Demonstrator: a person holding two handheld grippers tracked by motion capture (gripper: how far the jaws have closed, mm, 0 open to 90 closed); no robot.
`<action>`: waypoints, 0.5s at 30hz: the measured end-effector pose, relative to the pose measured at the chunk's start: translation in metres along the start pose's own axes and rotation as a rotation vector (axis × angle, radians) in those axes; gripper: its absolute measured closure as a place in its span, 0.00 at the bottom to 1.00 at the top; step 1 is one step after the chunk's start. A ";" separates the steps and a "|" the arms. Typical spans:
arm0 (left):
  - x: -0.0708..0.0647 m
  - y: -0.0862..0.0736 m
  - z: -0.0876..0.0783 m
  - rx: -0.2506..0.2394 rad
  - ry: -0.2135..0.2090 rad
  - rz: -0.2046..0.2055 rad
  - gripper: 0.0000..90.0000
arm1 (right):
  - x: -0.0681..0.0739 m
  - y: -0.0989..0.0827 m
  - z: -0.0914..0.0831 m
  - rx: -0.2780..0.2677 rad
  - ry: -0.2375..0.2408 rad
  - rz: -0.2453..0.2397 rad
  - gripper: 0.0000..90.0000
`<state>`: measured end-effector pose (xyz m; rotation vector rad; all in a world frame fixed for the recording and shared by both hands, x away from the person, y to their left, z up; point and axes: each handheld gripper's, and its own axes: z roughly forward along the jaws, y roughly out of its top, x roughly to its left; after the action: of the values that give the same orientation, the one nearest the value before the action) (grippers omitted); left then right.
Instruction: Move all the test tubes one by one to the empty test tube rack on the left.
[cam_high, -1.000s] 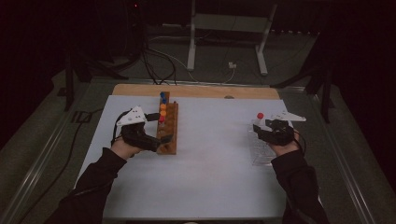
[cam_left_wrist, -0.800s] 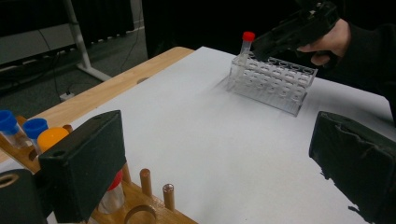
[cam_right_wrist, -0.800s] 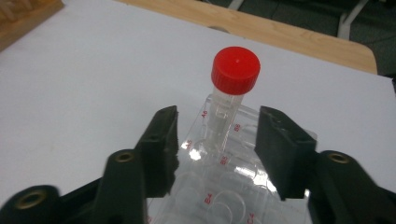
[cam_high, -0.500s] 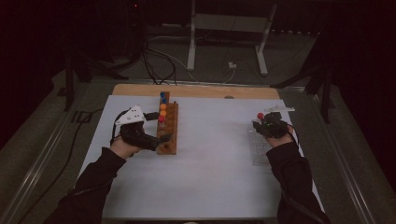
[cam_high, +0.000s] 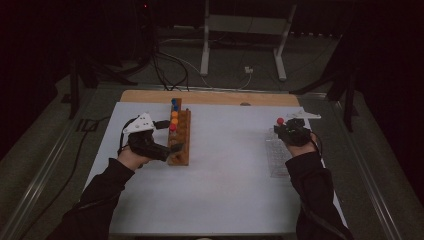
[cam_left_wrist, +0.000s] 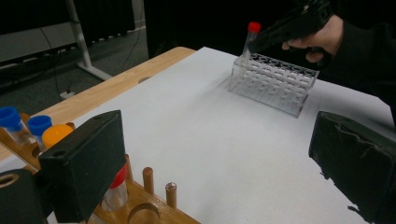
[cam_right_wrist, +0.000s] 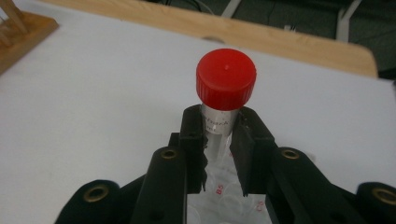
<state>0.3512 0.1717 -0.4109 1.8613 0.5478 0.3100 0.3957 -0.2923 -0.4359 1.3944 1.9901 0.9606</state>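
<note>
Closing over the last moment, the right gripper (cam_right_wrist: 218, 140) now pinches the red-capped tube (cam_right_wrist: 223, 100) upright at the far corner of the clear rack (cam_left_wrist: 275, 84). Well apart from that rack, the left gripper (cam_high: 167, 148) gapes wide beside the wooden stand (cam_high: 181, 142).

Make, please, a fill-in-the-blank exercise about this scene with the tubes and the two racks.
1. The right tool is shut on a tube with a ____ cap.
2. That tube stands over the clear plastic rack, while the other tubes sit in the ____ rack.
3. The left tool has its jaws ____, wide apart beside that rack.

Missing words: red; wooden; open
</note>
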 end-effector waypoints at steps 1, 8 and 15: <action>-0.001 0.000 0.000 -0.002 0.001 0.001 0.05 | 0.000 0.002 -0.003 -0.007 0.000 -0.004 0.83; -0.003 0.002 0.000 0.004 -0.010 0.007 0.05 | 0.008 0.016 -0.032 -0.082 0.019 -0.047 0.83; -0.007 0.004 0.001 0.005 -0.025 0.004 0.05 | 0.037 0.016 -0.047 -0.114 0.103 -0.120 0.83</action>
<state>0.3468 0.1664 -0.4071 1.8685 0.5281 0.2878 0.3570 -0.2655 -0.3951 1.1724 2.0339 1.0921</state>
